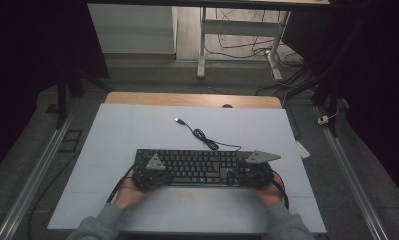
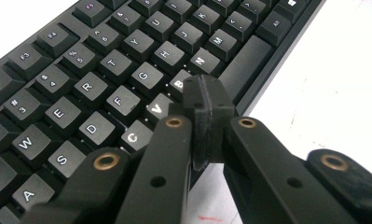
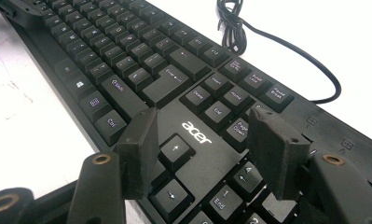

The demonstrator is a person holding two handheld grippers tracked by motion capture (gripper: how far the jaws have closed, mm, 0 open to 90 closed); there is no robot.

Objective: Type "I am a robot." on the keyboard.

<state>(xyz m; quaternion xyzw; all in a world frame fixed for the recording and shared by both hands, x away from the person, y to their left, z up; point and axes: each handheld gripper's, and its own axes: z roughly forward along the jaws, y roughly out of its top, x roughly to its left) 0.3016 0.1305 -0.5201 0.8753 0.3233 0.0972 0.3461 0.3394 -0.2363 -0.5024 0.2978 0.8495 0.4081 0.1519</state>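
Note:
A black keyboard [image 1: 197,162] lies across the near middle of the white mat, its cable [image 1: 202,135] curling away to a USB plug. My left gripper [image 1: 148,175] sits over the keyboard's left end; in the left gripper view its pads are pressed together, shut and empty, with the tip [image 2: 206,105] just above the keys [image 2: 127,79] near the V and B. My right gripper [image 1: 249,174] hovers over the keyboard's right end. In the right gripper view its jaws stand apart, open, the gripper [image 3: 207,149] above the arrow keys [image 3: 174,151] and the acer logo [image 3: 196,132].
The white mat [image 1: 137,130] covers a wooden table whose far edge [image 1: 192,99] shows behind it. Metal rails [image 1: 32,175] run along both sides. Desk legs and loose cables [image 1: 247,45] lie on the floor beyond.

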